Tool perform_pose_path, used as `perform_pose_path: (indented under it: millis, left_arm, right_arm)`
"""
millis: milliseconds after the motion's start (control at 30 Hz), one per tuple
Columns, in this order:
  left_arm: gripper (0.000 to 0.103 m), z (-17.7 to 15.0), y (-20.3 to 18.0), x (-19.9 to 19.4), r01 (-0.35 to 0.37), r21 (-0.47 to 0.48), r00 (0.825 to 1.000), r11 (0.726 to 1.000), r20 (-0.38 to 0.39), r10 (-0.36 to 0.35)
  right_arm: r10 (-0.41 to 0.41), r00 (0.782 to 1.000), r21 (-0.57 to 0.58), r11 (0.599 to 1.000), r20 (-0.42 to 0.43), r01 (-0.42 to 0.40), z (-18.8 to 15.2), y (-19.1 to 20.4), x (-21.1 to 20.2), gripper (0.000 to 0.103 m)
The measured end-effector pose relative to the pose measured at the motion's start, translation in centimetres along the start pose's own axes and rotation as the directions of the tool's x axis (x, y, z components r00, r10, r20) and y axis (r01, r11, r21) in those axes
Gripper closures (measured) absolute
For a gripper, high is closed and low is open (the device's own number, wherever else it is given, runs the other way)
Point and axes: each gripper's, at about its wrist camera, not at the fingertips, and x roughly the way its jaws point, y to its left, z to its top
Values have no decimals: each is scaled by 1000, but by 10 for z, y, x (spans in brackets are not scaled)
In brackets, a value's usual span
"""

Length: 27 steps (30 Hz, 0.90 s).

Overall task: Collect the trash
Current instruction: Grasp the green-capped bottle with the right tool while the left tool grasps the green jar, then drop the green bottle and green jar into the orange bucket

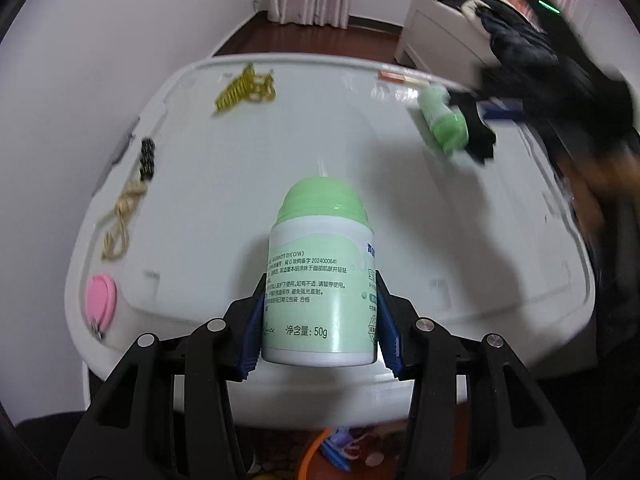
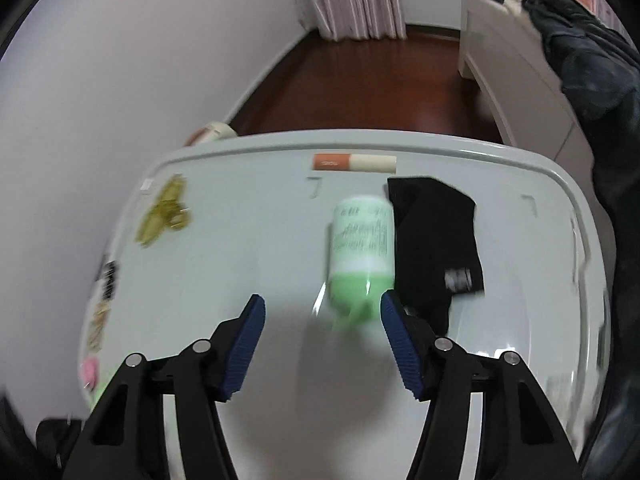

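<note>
My left gripper (image 1: 320,300) is shut on an upright white bottle with a green cap (image 1: 320,276); its blue pads press on the bottle's two sides. A second green-capped bottle (image 2: 362,248) lies on its side on the white plastic top (image 2: 240,264), against a black cloth (image 2: 436,240). My right gripper (image 2: 323,320) hangs open just in front of it, and the green cap sits beside the right pad (image 2: 400,344) with nothing between the jaws. In the left wrist view this lying bottle (image 1: 442,120) shows at the far right under a blurred gloved hand (image 1: 520,40).
A yellow hair claw (image 1: 244,88), a beaded cord (image 1: 136,184) and a pink round case (image 1: 101,298) lie along the left side. An orange and cream tube (image 2: 354,163) rests at the far rim. A white bed frame (image 2: 500,60) stands beyond, over dark wooden floor.
</note>
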Motion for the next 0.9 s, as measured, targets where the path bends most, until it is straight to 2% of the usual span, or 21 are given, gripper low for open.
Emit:
perform_pose_path:
  millis: [33,100,167,200,233,267,333,467,567,667,767,900]
  left_arm:
    - [56,-4,0,2,-7,13,1000,1000,2,7]
    - [56,-6,1,6,-16,29,1000,999,4,16]
    - [56,-5,2,10,-16,25,1000,1000,4,16]
    - [56,-6,2,11,-13,21,1000,1000,3,13]
    - [56,-5,4,12,-8,13,1000,1000,1,8]
    - [56,-6,4,10,-7,9,1000,1000,0,7]
    - [56,-7,5,11,-12,5,1000,1000,1,12]
    - [56,-8,4,8,-13,7,1000,1000,3,13]
    - [56,-10,0,1,-17,20,1000,1000,19,17]
    - [56,-16,-4,-12,-7,26,999,1000,32,6]
    - [56,-27,-10,-26,4,34,999,999,42,-5]
    - [56,-49,-16,-43,19,51,999,999,35,-21]
  right_arm:
    - [-16,999,-13,1000,-31,16,10,2,13,45]
    - [-104,993,-47,994,-59,102,22,7,30,40]
    - [-175,974,-54,984,-144,168,31,5,58,41]
    - [-167,968,-28,986,-185,165,29,1,69,52]
    - [-146,968,2,989,-202,150,29,-4,78,54]
    - [-151,975,-1,988,-162,153,30,-2,76,56]
    - [-182,974,-25,983,-137,180,27,5,77,56]
    - [-143,983,-35,990,-119,140,6,12,66,56]
    - [-68,994,-16,998,-84,67,-20,14,39,56]
    - [31,999,-1,1000,-33,-31,-58,21,-9,56]
    - [76,997,-8,997,5,-76,-91,28,-50,56]
    - [120,991,-19,993,56,-120,-156,38,-108,56]
